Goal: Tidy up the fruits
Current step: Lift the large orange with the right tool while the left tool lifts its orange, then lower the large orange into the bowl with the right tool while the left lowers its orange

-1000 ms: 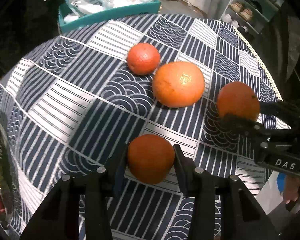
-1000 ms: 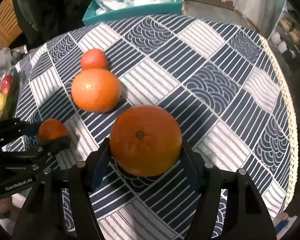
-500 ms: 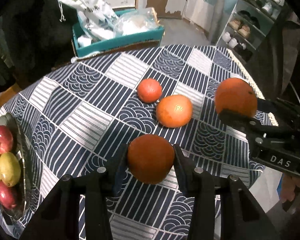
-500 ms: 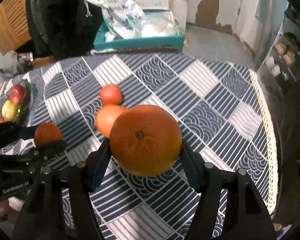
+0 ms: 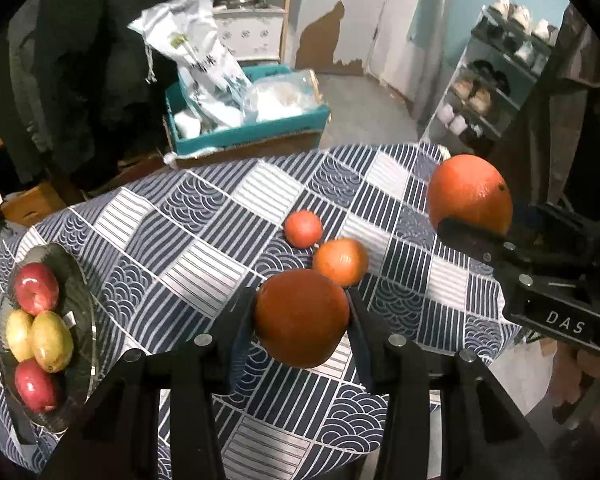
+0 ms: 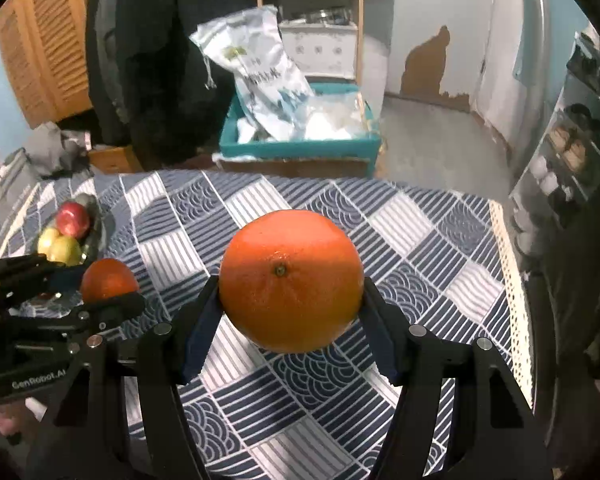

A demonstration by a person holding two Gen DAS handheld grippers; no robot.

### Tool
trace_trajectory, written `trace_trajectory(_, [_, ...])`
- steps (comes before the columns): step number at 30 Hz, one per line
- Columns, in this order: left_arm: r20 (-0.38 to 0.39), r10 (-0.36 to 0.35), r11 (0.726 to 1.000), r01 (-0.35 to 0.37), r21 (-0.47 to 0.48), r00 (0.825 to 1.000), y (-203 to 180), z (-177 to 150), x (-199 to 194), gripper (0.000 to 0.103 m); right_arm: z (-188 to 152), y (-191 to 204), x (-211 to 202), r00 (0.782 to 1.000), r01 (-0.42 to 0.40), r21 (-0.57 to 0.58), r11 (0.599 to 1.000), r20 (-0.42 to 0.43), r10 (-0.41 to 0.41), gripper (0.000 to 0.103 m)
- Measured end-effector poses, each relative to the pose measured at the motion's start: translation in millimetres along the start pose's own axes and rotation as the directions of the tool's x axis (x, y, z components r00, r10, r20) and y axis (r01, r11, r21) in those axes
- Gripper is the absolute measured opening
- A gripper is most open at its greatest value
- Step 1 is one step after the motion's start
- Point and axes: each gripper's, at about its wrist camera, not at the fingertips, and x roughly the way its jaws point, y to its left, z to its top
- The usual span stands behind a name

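My left gripper (image 5: 302, 312) is shut on a dark orange (image 5: 302, 318), held well above the patterned tablecloth (image 5: 204, 240). My right gripper (image 6: 290, 300) is shut on a larger bright orange (image 6: 290, 280), also lifted off the table. In the left wrist view that large orange (image 5: 470, 194) and the right gripper (image 5: 476, 228) show at the right. In the right wrist view the left gripper (image 6: 100, 290) with its dark orange (image 6: 108, 279) shows at the left. Two more oranges lie on the cloth: a medium one (image 5: 341, 261) and a small reddish one (image 5: 303, 229).
A dark plate (image 5: 82, 320) at the table's left holds red apples (image 5: 36, 288) and yellow-green fruits (image 5: 52, 340); it also appears in the right wrist view (image 6: 96, 236). Beyond the far table edge stands a teal box (image 5: 244, 136) with white bags. A shoe rack (image 5: 496, 92) stands at the right.
Both grippers have risen with their oranges, so the table looks smaller and farther below. The fruit plate and the room behind have come into view. The two oranges on the cloth stayed put.
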Motion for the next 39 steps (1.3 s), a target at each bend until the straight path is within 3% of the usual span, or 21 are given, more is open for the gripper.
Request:
trace_trajectory(9, [0.063,0.0,1.0,0.002,-0.031,0.998,13.4,4.5,-35.3,0.045,18.5,14.7,-28.0,0.997,-0.026,-0.018,0.999,0.079,0.027,0.067])
trace_trajectory(20, [0.15,0.049,0.998,-0.044,-0.039,0.987,30.8,6.5,-72.0,0.045,35.6,36.4,-41.9,0.988,-0.072,-0.037,0.997,0.135,0.077,0.067])
trace_trajectory(39, [0.191,0.101,0.989,-0.077,-0.129,0.976,79.1,-2.6,-97.2,0.045,61.5,90.6,-35.3,0.977,-0.143,-0.093,0.985,0.145,0.155,0.067])
